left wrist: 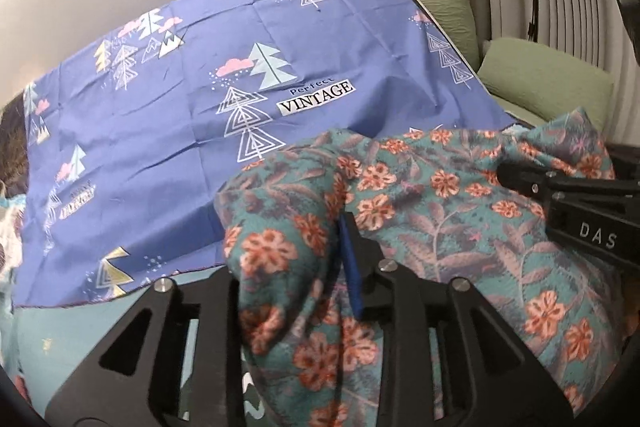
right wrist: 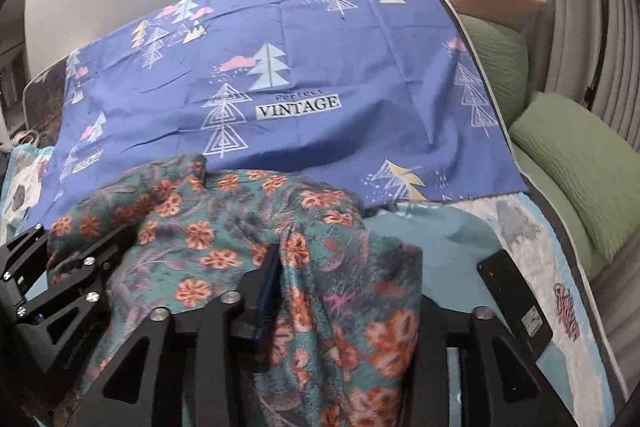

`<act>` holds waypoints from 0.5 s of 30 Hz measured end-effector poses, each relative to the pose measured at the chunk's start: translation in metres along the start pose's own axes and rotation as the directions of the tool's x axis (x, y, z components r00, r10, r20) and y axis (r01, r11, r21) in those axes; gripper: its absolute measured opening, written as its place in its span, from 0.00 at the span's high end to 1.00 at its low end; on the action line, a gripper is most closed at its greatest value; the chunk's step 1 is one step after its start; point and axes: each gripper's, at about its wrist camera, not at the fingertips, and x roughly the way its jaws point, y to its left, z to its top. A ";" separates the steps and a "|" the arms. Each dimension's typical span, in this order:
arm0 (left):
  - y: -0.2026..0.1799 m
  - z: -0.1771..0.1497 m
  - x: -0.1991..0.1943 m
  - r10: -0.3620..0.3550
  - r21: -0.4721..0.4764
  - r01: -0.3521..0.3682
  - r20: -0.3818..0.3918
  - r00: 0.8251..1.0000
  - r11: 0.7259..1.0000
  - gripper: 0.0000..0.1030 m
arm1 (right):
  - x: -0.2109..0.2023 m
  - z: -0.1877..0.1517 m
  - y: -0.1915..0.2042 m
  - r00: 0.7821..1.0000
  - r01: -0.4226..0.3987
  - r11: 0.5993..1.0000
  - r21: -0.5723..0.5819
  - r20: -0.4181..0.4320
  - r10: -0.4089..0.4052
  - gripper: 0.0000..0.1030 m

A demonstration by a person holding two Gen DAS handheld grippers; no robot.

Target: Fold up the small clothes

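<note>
Left hand-held gripper (left wrist: 296,267): floral garment (left wrist: 400,227) draped between and over the jaws, blue pad visible on one finger, jaws parted somewhat; whether the pads press the cloth, cannot tell. Right hand-held gripper (right wrist: 340,291): same picture, floral garment (right wrist: 240,227) hanging through a gap between the fingers, jaws partly spread, grip or release not readable. Each gripper holding or just beside a top corner or edge of the garment, one seen from the other's camera at the frame's side. Garment bunched and slack between the two, lying low over the near edge of the blue sheet (left wrist: 240,59) with the tree print, which is spread flat on the bed (right wrist: 440,239). No crease, no fold, no flat panel visible in the garment yet. Judged stage: very early, garment being brought onto the sheet, nothing folded. Left to do: spread it flat, smooth it, then make the folds. Green pillows (right wrist: 568,163) well apart at the far right; dark phone (right wrist: 516,303) on the bed beside the right gripper.
</note>
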 end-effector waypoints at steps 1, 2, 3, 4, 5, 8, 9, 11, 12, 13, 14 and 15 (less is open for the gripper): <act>0.001 0.001 0.000 -0.004 -0.011 0.004 -0.006 1.000 1.000 0.68 | 0.005 0.006 -0.006 1.000 -0.002 1.000 0.014 -0.009 0.003 0.54; 0.000 0.002 0.001 -0.006 -0.015 0.006 -0.009 1.000 1.000 0.68 | 0.006 0.007 -0.011 1.000 -0.002 0.999 0.037 -0.021 0.003 0.49; 0.000 0.002 -0.001 -0.007 -0.018 0.006 -0.011 1.000 1.000 0.67 | 0.010 0.008 -0.015 1.000 -0.001 0.998 0.056 -0.029 0.003 0.44; 0.004 0.005 0.007 -0.006 -0.019 0.006 -0.014 1.000 1.000 0.66 | 0.009 0.007 -0.018 0.999 -0.002 0.997 0.078 -0.034 0.005 0.42; 0.006 0.005 0.007 -0.007 -0.023 0.006 -0.017 1.000 1.000 0.64 | 0.007 0.007 -0.024 0.999 -0.011 0.994 0.112 -0.037 0.015 0.39; 0.014 0.004 0.001 -0.012 -0.052 0.010 -0.025 1.000 0.999 0.54 | -0.005 0.002 -0.040 0.998 -0.053 0.981 0.188 -0.017 0.057 0.37; 0.017 0.003 -0.006 0.001 -0.065 -0.002 -0.026 1.000 0.998 0.50 | -0.013 0.001 -0.045 0.998 -0.056 0.977 0.205 -0.003 0.058 0.37; 0.020 0.001 -0.025 0.029 -0.071 -0.030 -0.011 1.000 0.997 0.46 | -0.037 -0.005 -0.046 1.000 -0.008 0.981 0.194 0.027 0.002 0.37; 0.020 -0.001 -0.036 0.030 -0.068 -0.030 -0.003 1.000 0.997 0.46 | -0.050 -0.009 -0.044 0.999 0.022 0.986 0.168 0.042 -0.029 0.37; 0.020 -0.004 -0.055 0.026 -0.063 -0.025 0.010 1.000 0.998 0.45 | -0.066 -0.014 -0.038 0.996 0.059 0.990 0.126 0.062 -0.067 0.37; 0.019 -0.006 -0.067 0.024 -0.063 -0.023 0.016 1.000 0.998 0.42 | -0.085 -0.021 -0.030 0.990 0.107 0.991 0.076 0.088 -0.114 0.36; 0.016 -0.010 -0.087 0.016 -0.063 -0.014 0.032 0.999 0.998 0.38 | -0.106 -0.029 -0.020 0.980 0.156 0.987 0.035 0.117 -0.160 0.35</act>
